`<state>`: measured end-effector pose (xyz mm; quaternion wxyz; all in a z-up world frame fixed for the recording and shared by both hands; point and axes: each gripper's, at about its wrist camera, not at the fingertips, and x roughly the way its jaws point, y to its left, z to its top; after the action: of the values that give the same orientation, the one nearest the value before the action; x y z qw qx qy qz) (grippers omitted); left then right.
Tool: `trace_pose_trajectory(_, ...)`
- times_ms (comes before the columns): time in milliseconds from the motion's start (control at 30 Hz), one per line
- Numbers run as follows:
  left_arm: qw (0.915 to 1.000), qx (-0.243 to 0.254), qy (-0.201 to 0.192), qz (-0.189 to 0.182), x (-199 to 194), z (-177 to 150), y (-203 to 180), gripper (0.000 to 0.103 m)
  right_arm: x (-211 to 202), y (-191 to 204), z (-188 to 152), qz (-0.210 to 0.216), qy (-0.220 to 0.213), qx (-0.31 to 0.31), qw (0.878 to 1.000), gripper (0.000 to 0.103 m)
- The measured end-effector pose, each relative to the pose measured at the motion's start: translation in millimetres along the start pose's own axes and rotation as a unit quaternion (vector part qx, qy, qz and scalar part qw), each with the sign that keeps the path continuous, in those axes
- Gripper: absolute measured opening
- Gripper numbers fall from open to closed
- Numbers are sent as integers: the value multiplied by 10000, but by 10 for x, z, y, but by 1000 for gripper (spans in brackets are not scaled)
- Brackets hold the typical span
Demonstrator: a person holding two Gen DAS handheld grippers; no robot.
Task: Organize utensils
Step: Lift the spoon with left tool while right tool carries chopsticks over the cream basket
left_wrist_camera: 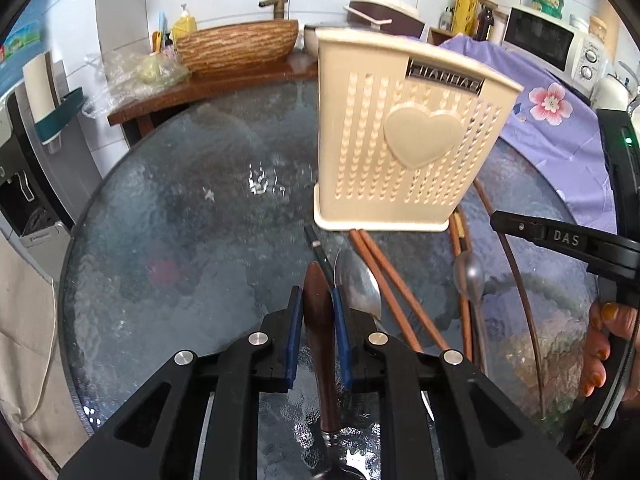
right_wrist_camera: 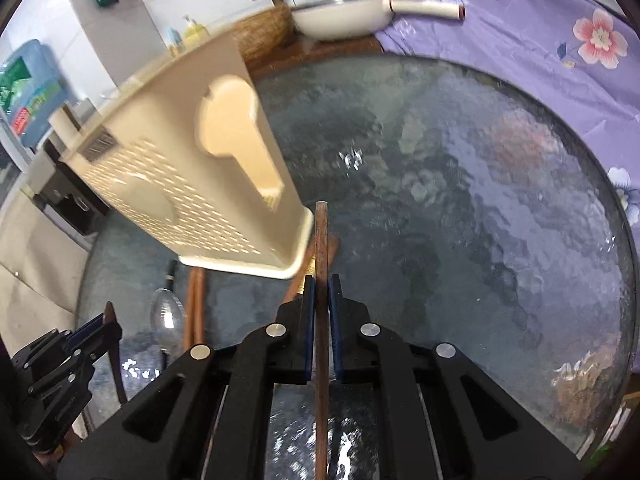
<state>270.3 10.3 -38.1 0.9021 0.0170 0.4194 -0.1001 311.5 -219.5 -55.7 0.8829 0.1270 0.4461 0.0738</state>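
Nearest us, our left gripper (left_wrist_camera: 316,312) is clenched on a dark brown wooden-handled utensil (left_wrist_camera: 320,344) whose working end is cut off below the frame, and our right gripper (right_wrist_camera: 321,300) clamps a single slim brown wooden chopstick (right_wrist_camera: 321,280). Under both lies the round dark textured-glass table (left_wrist_camera: 180,240), with a metal spoon (left_wrist_camera: 362,288) and reddish-brown chopsticks (left_wrist_camera: 396,288) lying loose. Just beyond stands the cream perforated plastic utensil holder (left_wrist_camera: 404,136), blurred in the right view. Farther back we see a purple floral cloth (right_wrist_camera: 520,40), a woven-look basin (left_wrist_camera: 240,46) and a white microwave (left_wrist_camera: 552,46).
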Motion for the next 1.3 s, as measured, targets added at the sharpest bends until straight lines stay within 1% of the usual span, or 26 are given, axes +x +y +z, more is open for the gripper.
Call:
trace_pose_trajectory(100, 9999, -7, -120, -60, -104, 17, -14, 15, -218, 3, -17, 233, -330, -81, 9991, 8)
trace_pose_trajectory(233, 9994, 0, -339, -115, -267, 44, -11, 15, -436, 24, -37, 516, -650, -207, 9963, 8)
trace_pose_trajectory(433, 9981, 53, -597, -131, -479, 58, -20, 15, -732, 59, -47, 677, -961, -450, 9920, 8)
trace_pose_trajectory(767, 9963, 103, -835, -182, -708, 50, -27, 15, -1305, 120, -194, 968, -1424, -710, 9825, 8)
trace_pose_trajectory(900, 9956, 122, -908, -183, -755, 28, -14, 15, -1452, 134, -268, 1026, -1469, -804, 9805, 8)
trace_pose_trajectory(1000, 9950, 107, -969, -218, -778, 12, 3, 15, -1510, 136, -329, 1026, -1457, -888, 9800, 8)
trace_pose_trajectory(1300, 9935, 140, -1100, -240, -855, 6, -9, 15, -1649, 155, -414, 1054, -1594, -993, 9765, 8)
